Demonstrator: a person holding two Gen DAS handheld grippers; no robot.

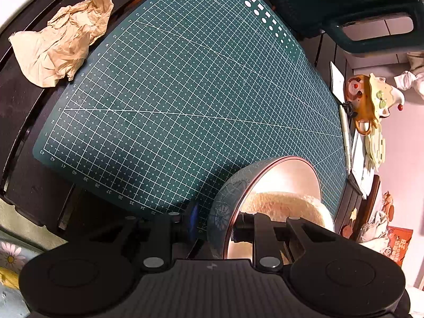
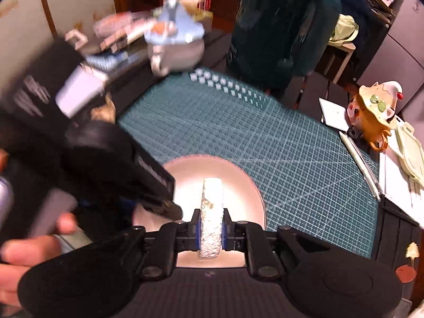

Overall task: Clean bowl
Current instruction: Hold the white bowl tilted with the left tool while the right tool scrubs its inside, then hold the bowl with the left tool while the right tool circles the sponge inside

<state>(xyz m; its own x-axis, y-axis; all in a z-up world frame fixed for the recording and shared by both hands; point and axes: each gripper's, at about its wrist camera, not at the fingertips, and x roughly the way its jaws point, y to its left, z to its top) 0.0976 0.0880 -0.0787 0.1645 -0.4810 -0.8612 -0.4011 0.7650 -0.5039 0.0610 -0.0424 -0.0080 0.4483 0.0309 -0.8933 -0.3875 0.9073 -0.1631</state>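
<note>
Looking along my left fingers (image 1: pixel 214 225), I see the bowl (image 1: pixel 265 198) very close, low and a bit to the right. It sits on the green mat (image 1: pixel 185 92) that covers the table. My left fingers hold the bowl by its edge. One finger is outside, against the patterned green wall. The other is inside, against the pale smooth part. So these fingers are closed on the rim and keep the bowl from sliding. Something soft and cream-colored, the sponge (image 1: pixel 286 204), shows inside the bowl just past my inside finger. Far away at the top left lies a crumpled paper (image 1: pixel 61 42), off the mat.

Looking along my right fingers (image 2: pixel 211 228), I see them squeezed tight on the sponge (image 2: pixel 211 212). The sponge stands on its thin edge. Its long side points straight away from me, out over the middle of the bowl (image 2: pixel 238 185). The bowl is right under and in front of these fingers, open side up, and its inside looks pale and plain. My other hand (image 2: pixel 34 238) is on the left, holding the black left tool, whose tip comes in at the bowl's left edge. A cup shaped like a little animal (image 2: pixel 376 114) stands well off to the right, beside the mat.

I think my right fingers do the wiping, since they have the sponge and are already over the bowl. The sponge points across the bowl, so I should push it along that line and around the inside while my left fingers hold the rim.
</note>
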